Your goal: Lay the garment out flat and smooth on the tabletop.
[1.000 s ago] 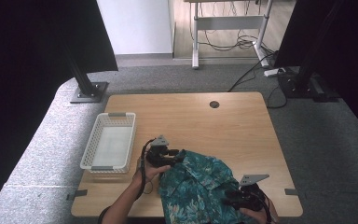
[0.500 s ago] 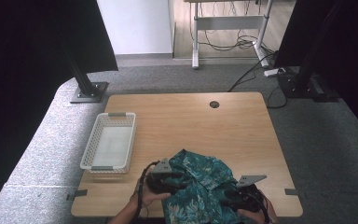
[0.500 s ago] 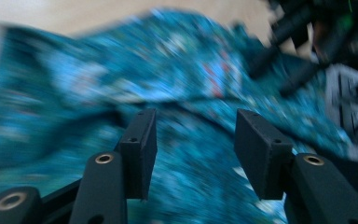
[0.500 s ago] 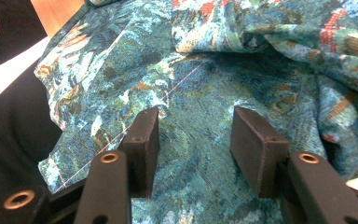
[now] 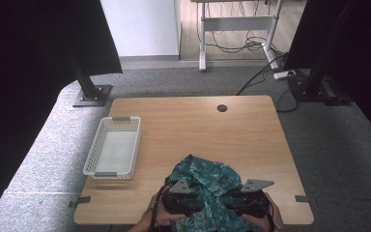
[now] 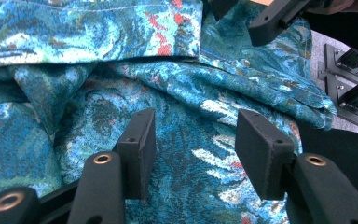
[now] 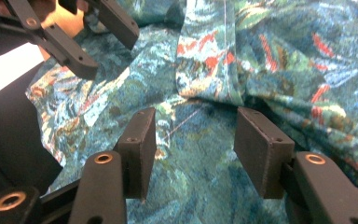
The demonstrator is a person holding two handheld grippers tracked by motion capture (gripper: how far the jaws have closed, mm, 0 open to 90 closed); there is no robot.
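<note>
**Loose shirt, two parted tools, plenty of ways to grab wrong**

The bench is smooth pale wood with a round cable hole near its far edge. On it, at the near edge in front of me, lies the crumpled shirt, soft woven cloth in teal and blue with red flecks, heaped in overlapping folds; its near part hangs toward my lap. Well to its left sits the white basket, a rigid plastic lattice, rectangular

My left tool hovers over the cloth with its jaws apart, having just been opening, nothing pinched between the flat black pads. My right tool is the same: jaws parted, just been opening, fabric below them but not clamped

My worry, largest first: the whole shirt could slide off the near edge if I tug it toward me, since so much of it already overhangs. Next, closing on a thick fold would catch several layers and drag the heap instead of one edge. Smallest, the stitched hem is thin and could slip out from the pads
</note>
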